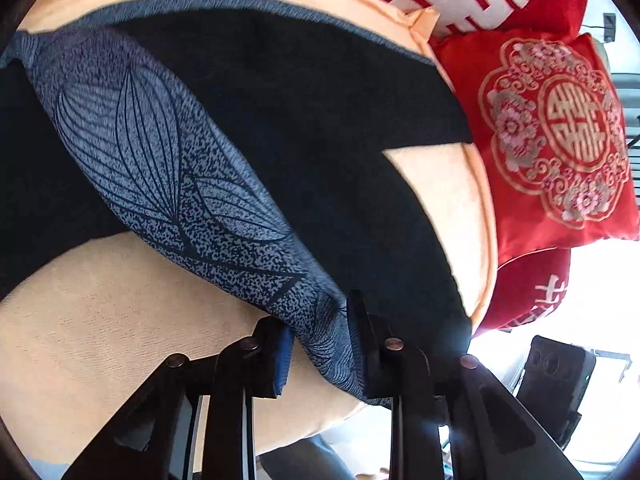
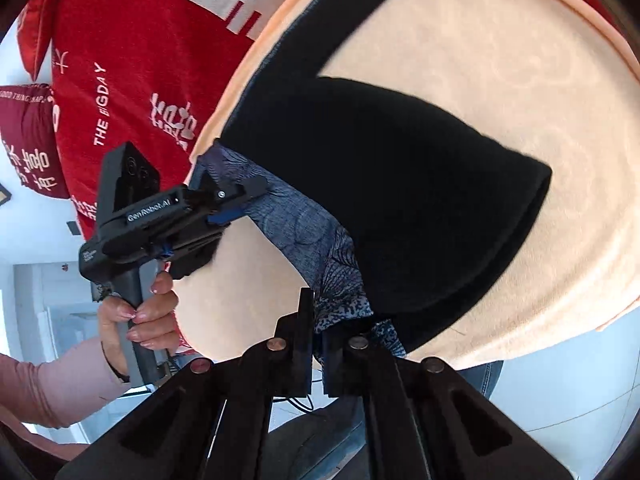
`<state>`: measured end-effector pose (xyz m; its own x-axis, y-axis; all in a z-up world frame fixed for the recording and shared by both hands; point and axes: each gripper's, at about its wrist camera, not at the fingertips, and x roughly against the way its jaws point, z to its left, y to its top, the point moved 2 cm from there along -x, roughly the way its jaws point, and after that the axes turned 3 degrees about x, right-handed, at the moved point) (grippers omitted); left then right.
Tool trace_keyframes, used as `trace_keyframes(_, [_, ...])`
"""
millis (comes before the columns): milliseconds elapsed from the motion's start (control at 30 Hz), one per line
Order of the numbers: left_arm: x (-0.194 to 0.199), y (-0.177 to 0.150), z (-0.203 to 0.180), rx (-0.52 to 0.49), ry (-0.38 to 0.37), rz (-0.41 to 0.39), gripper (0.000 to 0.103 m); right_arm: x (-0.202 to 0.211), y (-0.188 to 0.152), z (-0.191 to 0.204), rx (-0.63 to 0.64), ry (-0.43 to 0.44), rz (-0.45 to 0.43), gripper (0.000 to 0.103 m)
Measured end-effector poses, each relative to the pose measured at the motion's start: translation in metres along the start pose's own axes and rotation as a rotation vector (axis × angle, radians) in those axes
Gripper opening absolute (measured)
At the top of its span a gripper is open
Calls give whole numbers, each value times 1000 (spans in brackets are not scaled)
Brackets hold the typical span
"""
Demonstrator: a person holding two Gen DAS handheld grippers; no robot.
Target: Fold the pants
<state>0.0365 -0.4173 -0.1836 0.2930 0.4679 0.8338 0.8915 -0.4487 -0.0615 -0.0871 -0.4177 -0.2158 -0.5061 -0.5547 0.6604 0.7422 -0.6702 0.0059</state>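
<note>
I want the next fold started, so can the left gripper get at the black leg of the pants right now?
Probably not yet: the left gripper is shut on the blue leaf-patterned waistband. The black leg lies uncovered just beyond.

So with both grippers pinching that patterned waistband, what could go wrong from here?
The right gripper holds only a thin edge of the leaf-print waistband, so it may slip when lifted. The black pants lie bunched on the peach cushion, so creases could get folded in. The left gripper bunches the band unevenly.

It looks like a home living room: a peach cushioned seat has red decorative pillows just beside it, and a bright white floor shows below it.
</note>
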Motion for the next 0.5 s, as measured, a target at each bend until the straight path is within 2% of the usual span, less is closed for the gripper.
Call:
trace_keyframes(133, [24, 13, -21, -19, -14, -61, 27, 22, 42, 23, 46, 62, -27, 3])
trace_keyframes(267, [40, 43, -40, -26, -28, -122, 27, 48, 94, 35, 89, 109, -60, 3])
trace_keyframes(400, [48, 82, -54, -52, -13, -172, 27, 70, 157, 51, 175, 75, -96, 3])
trace_keyframes(500, [51, 111, -62, -76, 2, -209, 27, 79, 218, 56, 208, 27, -128, 3])
